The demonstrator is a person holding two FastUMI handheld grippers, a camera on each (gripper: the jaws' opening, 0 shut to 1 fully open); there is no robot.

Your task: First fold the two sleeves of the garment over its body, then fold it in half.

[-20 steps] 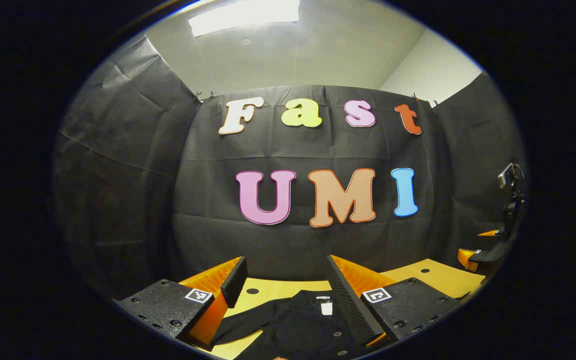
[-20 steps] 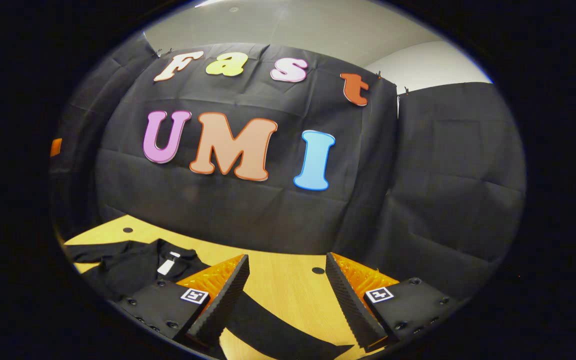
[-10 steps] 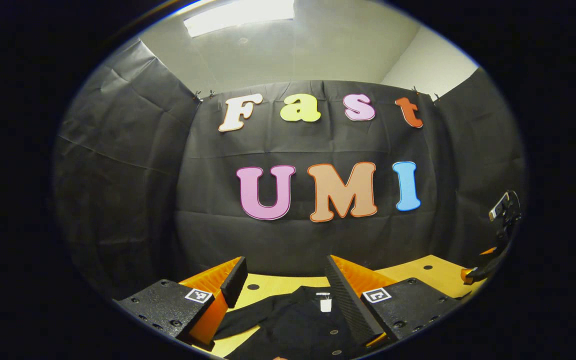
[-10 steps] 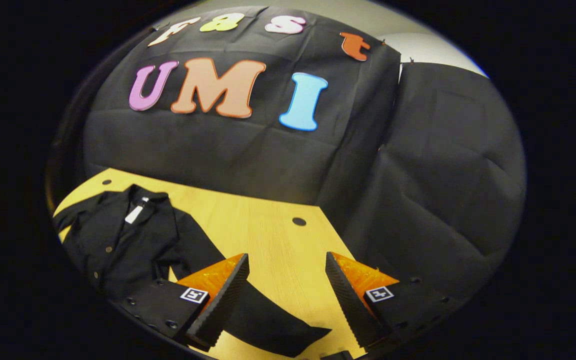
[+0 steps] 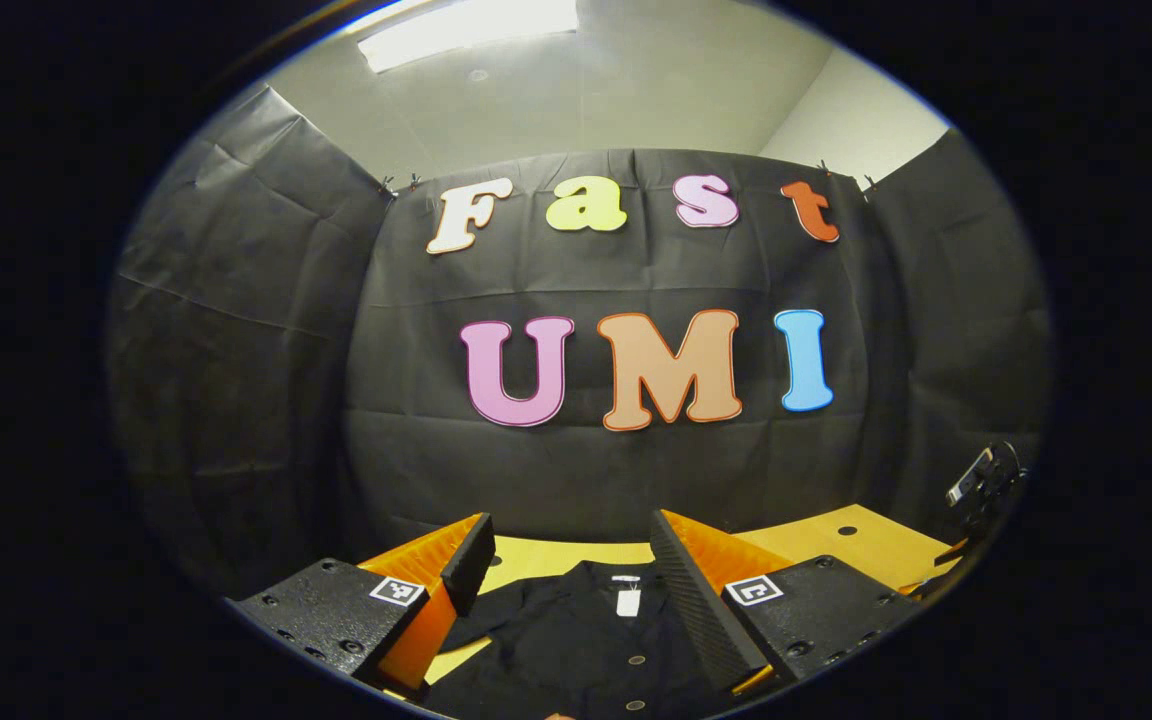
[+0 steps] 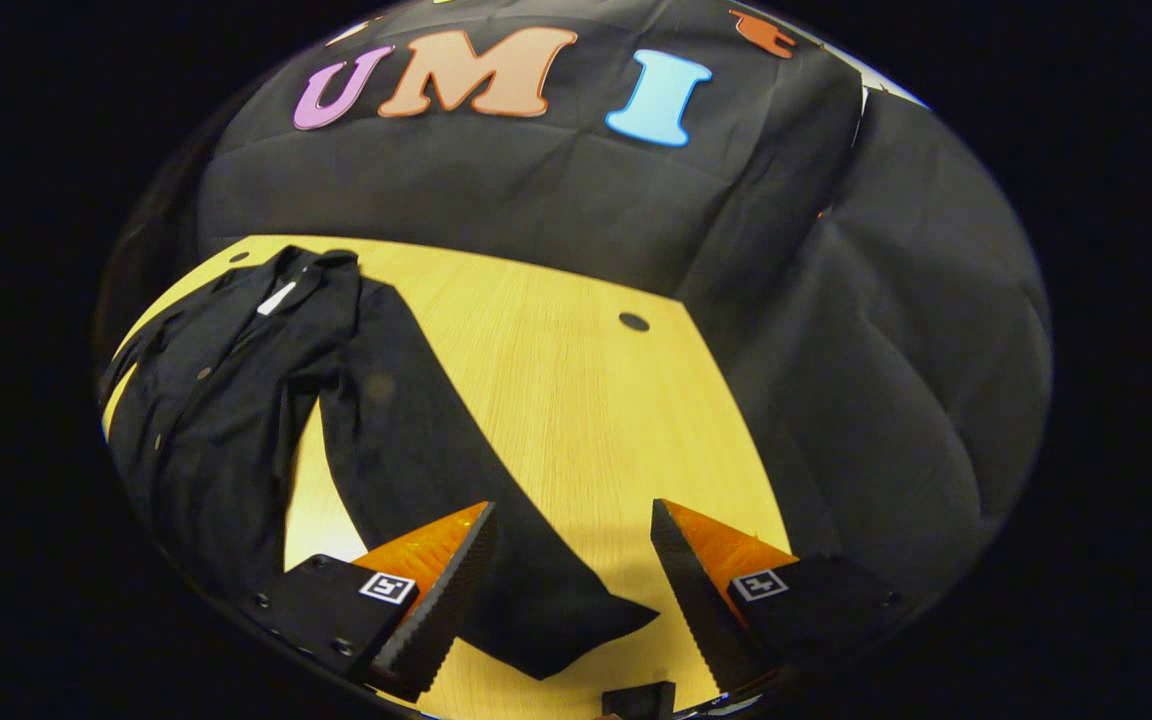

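Both grippers are just hanging in the air, jaws spread wide with nothing between them. The left gripper [image 5: 566,565] looks out nearly level. The right gripper [image 6: 573,560] is tipped downward. Right one also peeks in at the far edge of the left gripper view.

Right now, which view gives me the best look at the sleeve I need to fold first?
The right gripper view: the sleeve lies stretched over the table, its cuff between the open fingers. The left gripper view catches the shirt collar and buttons.
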